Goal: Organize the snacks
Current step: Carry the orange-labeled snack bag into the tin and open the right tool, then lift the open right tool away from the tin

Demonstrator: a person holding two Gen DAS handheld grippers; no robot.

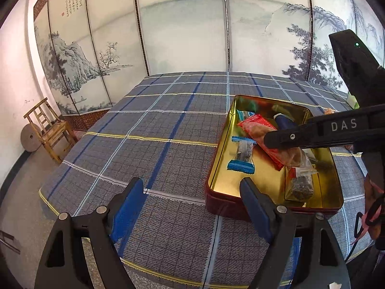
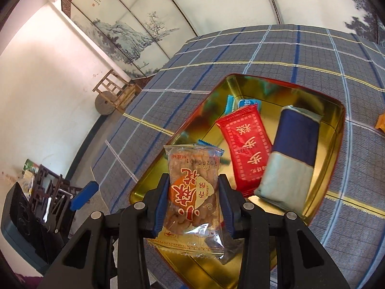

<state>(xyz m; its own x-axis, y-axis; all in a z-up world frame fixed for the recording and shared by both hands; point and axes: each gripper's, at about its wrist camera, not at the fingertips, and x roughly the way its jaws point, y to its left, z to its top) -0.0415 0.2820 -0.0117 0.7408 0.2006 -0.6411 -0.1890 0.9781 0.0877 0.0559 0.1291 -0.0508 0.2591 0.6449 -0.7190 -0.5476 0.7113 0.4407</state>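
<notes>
A red tin (image 1: 223, 204) with a gold inside stands open on the plaid cloth (image 1: 156, 144). In it lie a red packet (image 2: 247, 149), a navy and pale packet (image 2: 291, 156), a blue-ended candy (image 1: 241, 154) and a dark tea packet (image 1: 299, 183). My right gripper (image 2: 193, 187) is shut on a clear packet of fried twists (image 2: 192, 192) and holds it over the tin's (image 2: 334, 110) near end. In the left wrist view it reaches in from the right (image 1: 276, 142). My left gripper (image 1: 192, 204) hangs open by the tin's near-left corner, nothing between its fingers.
An orange snack (image 2: 381, 122) lies on the cloth right of the tin. A painted folding screen (image 1: 182, 29) stands behind the table. A wooden chair (image 1: 50, 130) and a stone disc (image 1: 30, 138) sit by the left wall.
</notes>
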